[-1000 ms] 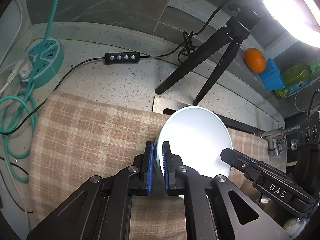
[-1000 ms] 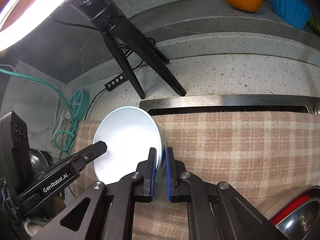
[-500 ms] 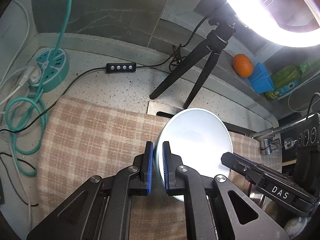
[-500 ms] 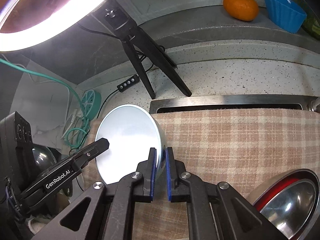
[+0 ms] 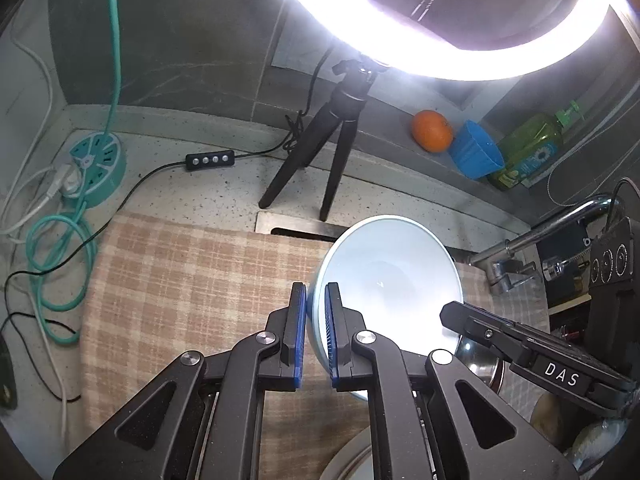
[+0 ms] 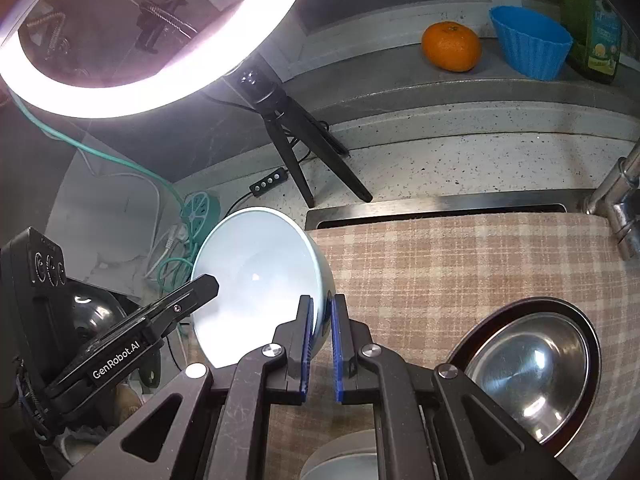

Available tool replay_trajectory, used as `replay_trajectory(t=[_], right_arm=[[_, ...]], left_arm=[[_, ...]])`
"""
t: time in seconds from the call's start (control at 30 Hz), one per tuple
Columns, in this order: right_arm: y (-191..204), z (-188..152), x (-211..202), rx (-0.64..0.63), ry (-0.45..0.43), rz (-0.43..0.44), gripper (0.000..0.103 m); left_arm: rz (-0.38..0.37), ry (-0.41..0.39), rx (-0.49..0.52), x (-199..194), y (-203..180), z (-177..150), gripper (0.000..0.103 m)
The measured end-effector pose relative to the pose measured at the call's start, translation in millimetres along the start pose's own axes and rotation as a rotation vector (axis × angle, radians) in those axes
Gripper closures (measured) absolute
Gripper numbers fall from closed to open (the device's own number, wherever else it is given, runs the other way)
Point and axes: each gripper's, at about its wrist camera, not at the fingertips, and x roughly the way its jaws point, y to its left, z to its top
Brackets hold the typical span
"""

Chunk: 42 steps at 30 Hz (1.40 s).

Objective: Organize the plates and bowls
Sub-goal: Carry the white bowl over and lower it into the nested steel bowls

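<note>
A pale blue bowl [image 5: 388,280] hangs above the checked cloth [image 5: 192,280], held by both grippers. My left gripper [image 5: 316,304] is shut on the bowl's left rim, blue pads either side of the wall. My right gripper [image 6: 320,316] is shut on the opposite rim of the same bowl [image 6: 256,280]. Each gripper shows in the other's view: the right one [image 5: 452,312] and the left one [image 6: 208,284]. A steel bowl in a dark red-rimmed dish [image 6: 532,364] sits on the cloth [image 6: 460,264] at lower right. Another pale dish [image 6: 344,460] lies below the right gripper.
A ring light on a black tripod [image 5: 320,160] stands behind the cloth, its glare overhead. A teal power hub [image 5: 96,164] and loose cables lie at left. An orange [image 5: 432,130], blue cup [image 5: 476,156] and green bottle [image 5: 528,152] sit on the back ledge. A tap [image 6: 616,200] stands at right.
Both grippers have risen with the bowl between them, away from the cloth. More of the ring light, back ledge and steel bowl has come into view.
</note>
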Motion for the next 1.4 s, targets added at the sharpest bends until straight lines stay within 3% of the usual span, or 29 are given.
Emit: replay_trajectory(t=[0.7, 1.4], right_arm=[[-62.2, -33.9, -83.9, 0.074, -0.061, -0.061, 0.095], [-122.6, -61.2, -98.5, 0.15, -0.066, -0.134, 0.095]], left_arm=[[-0.074, 0.05, 0.146, -3.2, -90.5, -30.7, 0.095], [-0.079, 0.131, 0.227, 30.5, -147.0, -55.8, 0.095]])
